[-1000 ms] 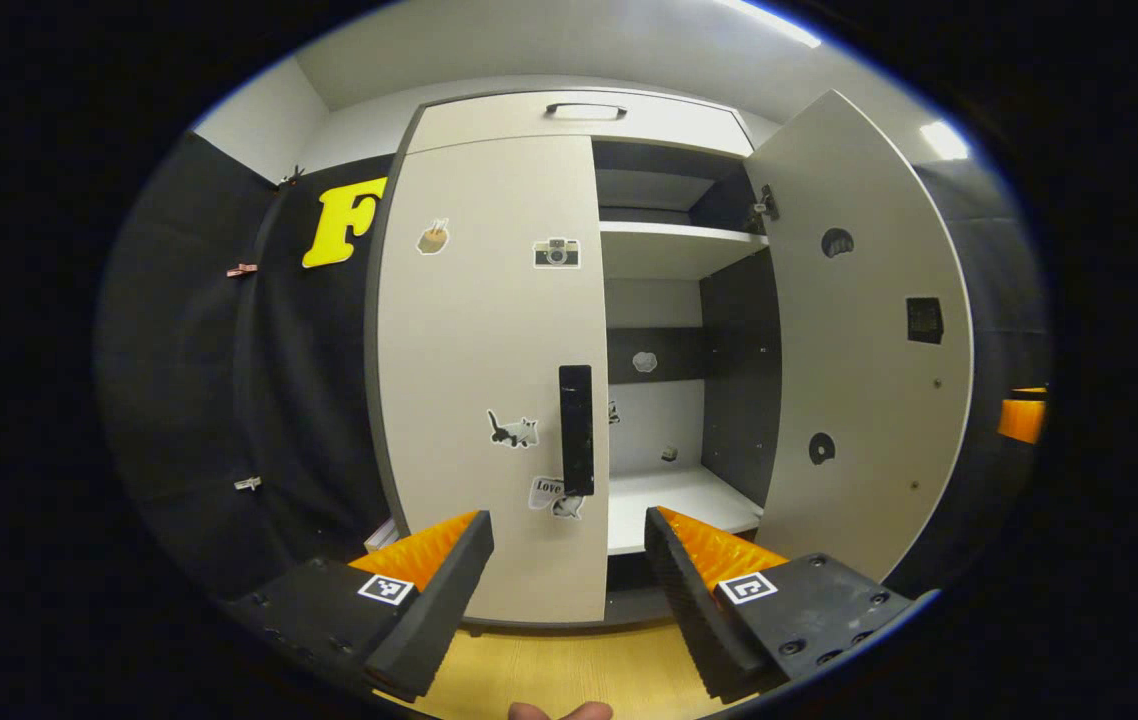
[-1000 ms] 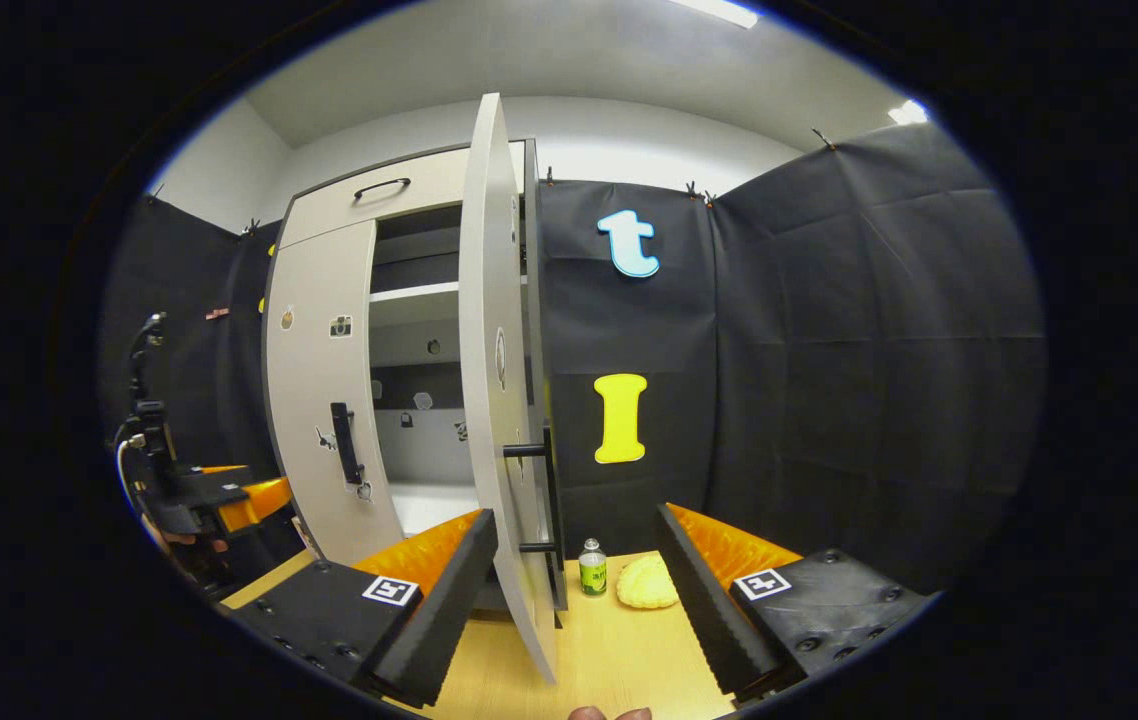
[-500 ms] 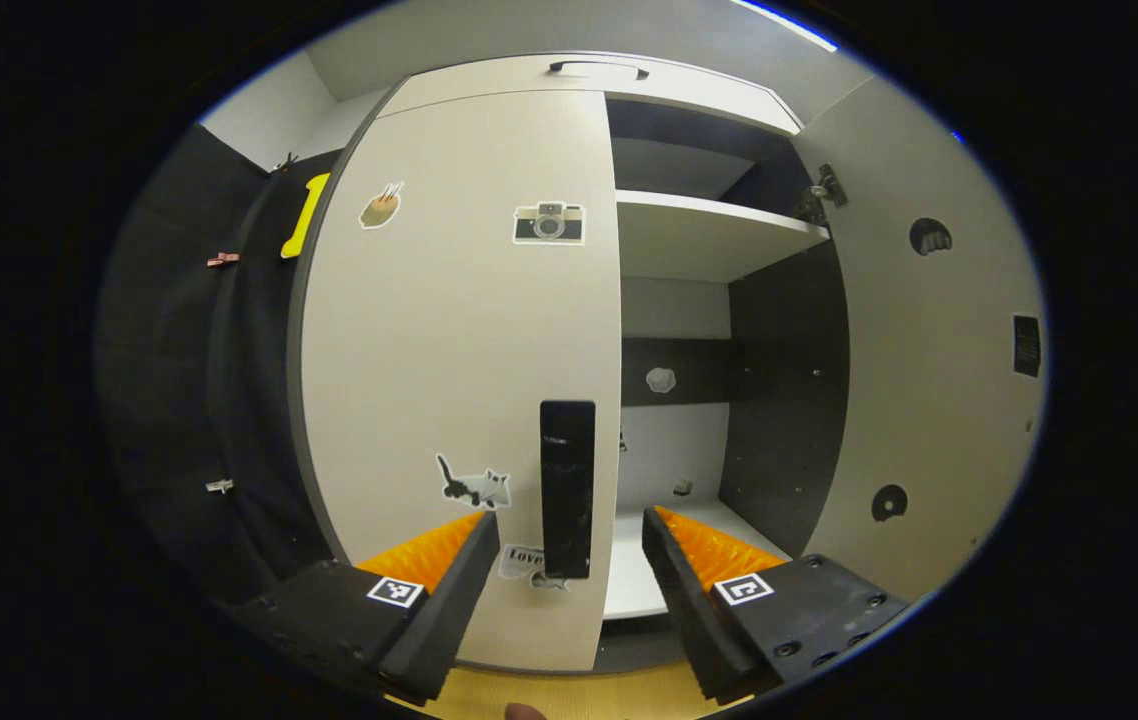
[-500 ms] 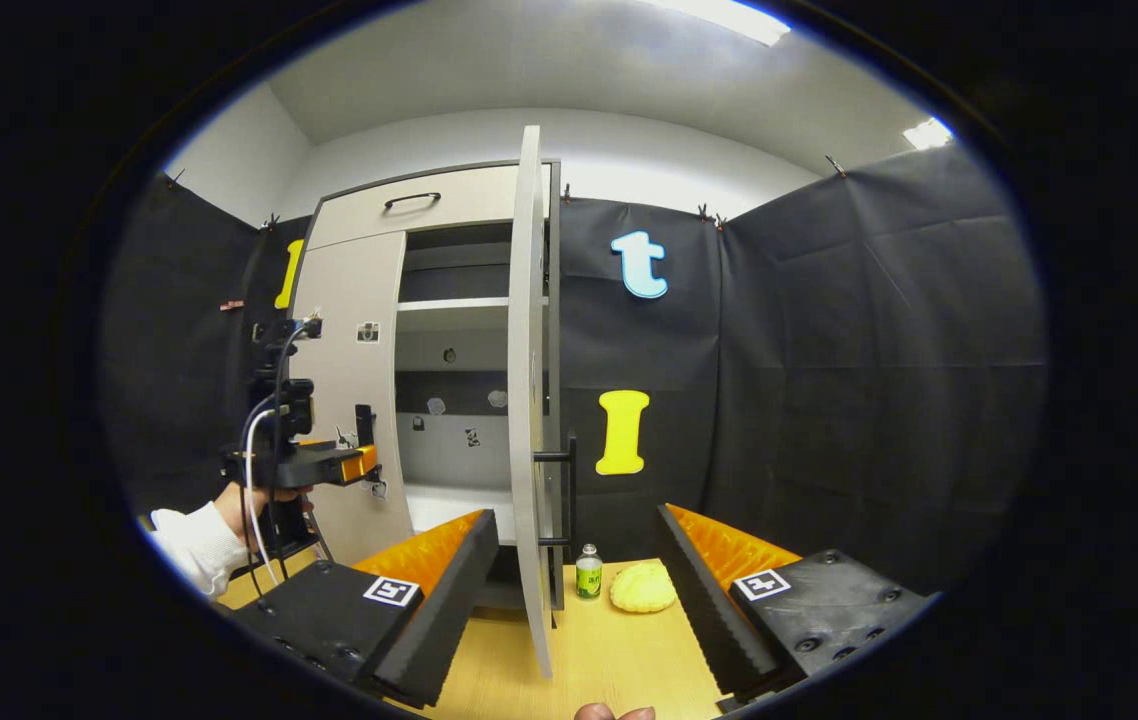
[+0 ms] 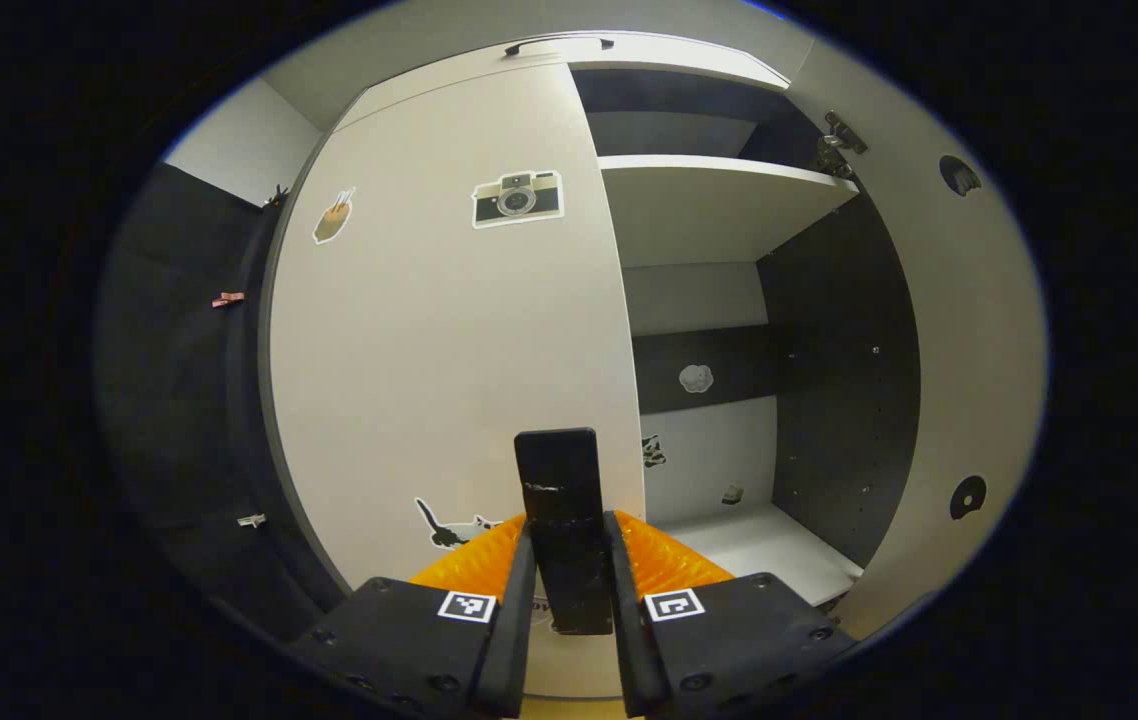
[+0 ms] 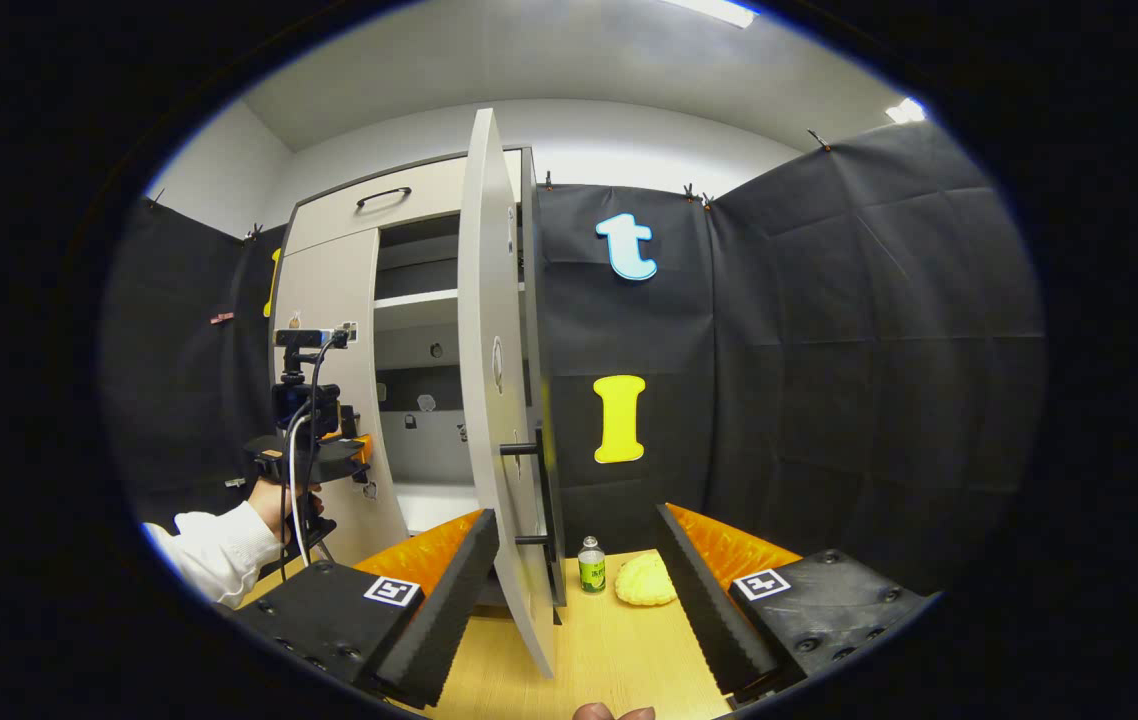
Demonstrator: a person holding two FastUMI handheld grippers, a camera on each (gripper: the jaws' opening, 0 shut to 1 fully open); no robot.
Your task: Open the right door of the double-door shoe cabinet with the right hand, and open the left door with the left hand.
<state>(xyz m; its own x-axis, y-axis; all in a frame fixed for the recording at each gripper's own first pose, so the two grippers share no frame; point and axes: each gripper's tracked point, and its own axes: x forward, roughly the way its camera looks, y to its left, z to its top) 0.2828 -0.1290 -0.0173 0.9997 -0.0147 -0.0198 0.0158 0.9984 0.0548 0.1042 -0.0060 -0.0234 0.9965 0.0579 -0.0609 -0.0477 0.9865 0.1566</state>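
Note:
The pale shoe cabinet's left door (image 5: 449, 330), with several stickers on it, lies flush with the cabinet front. My left gripper (image 5: 569, 522) is shut on its black vertical handle (image 5: 557, 470), one finger on each side. The right door (image 5: 969, 330) stands swung wide, showing the shelves (image 5: 709, 195) inside. In the right gripper view that open right door (image 6: 489, 380) is seen nearly edge-on with its black handle (image 6: 541, 500) facing right. My right gripper (image 6: 574, 515) is open, just short of the door's edge, touching nothing. The left gripper (image 6: 314, 455), held by a hand in a white sleeve, is at the left door (image 6: 329, 330).
A small green-labelled bottle (image 6: 591, 567) and a yellow lumpy object (image 6: 645, 580) sit on the wooden floor (image 6: 609, 650) right of the open door. A drawer front with a black handle (image 6: 384, 195) tops the cabinet. Black cloth walls (image 6: 829, 350) close in the booth.
My left gripper moved in to the left door's handle and shut on it. The right gripper stayed open near the right door's edge, shifting only slightly.

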